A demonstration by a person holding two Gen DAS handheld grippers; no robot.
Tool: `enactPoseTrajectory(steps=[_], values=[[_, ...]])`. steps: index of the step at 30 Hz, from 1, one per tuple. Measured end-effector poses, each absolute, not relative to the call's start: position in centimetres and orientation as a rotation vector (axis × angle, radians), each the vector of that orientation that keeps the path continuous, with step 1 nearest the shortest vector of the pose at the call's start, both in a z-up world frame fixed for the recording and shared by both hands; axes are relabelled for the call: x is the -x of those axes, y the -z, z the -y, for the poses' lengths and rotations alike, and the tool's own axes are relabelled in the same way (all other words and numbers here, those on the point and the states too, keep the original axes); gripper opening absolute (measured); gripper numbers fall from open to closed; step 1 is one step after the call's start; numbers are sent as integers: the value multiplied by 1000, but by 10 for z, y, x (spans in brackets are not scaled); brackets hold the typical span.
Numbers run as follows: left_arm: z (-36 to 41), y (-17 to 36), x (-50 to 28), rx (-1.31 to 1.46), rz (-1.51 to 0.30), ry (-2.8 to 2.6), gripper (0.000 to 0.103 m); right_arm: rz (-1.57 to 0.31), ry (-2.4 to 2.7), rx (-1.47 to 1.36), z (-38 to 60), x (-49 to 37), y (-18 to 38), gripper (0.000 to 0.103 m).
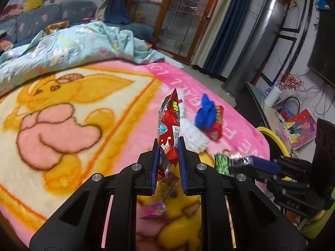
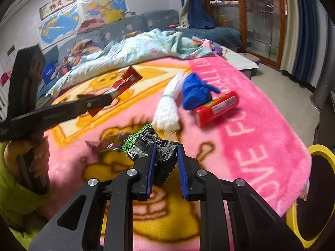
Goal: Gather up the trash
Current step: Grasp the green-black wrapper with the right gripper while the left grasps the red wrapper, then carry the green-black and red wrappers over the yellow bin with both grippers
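Observation:
My left gripper (image 1: 168, 144) is shut on a red snack wrapper (image 1: 170, 123) and holds it upright above the pink blanket (image 1: 134, 108); it also shows in the right wrist view (image 2: 123, 82). My right gripper (image 2: 165, 148) is shut on a green and black wrapper (image 2: 152, 144), seen from the left wrist view too (image 1: 223, 163). A red tube (image 2: 217, 107), a crumpled blue glove (image 2: 194, 92) and a white foam net (image 2: 169, 104) lie on the blanket beyond. A purple wrapper (image 2: 108, 142) lies beside the green one.
A yellow-rimmed bin (image 2: 320, 190) stands at the blanket's right edge. A light blue quilt (image 1: 69, 48) is bunched at the far side, with a sofa (image 2: 129, 29) behind. A pink wrapper (image 1: 156, 210) lies under my left gripper.

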State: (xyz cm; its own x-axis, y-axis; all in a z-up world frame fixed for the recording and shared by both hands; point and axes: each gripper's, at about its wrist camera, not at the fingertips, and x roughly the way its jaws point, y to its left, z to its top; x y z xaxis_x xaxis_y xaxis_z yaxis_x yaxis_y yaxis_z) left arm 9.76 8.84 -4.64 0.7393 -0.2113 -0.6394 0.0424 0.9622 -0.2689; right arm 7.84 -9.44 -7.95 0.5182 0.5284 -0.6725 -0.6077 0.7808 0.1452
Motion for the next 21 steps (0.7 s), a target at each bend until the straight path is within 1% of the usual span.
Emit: enactPoseTrajectory(steps=[21], values=[[-33,30,-96,176,-696,227,11,-684,-544,-27,161,-106,49,20]])
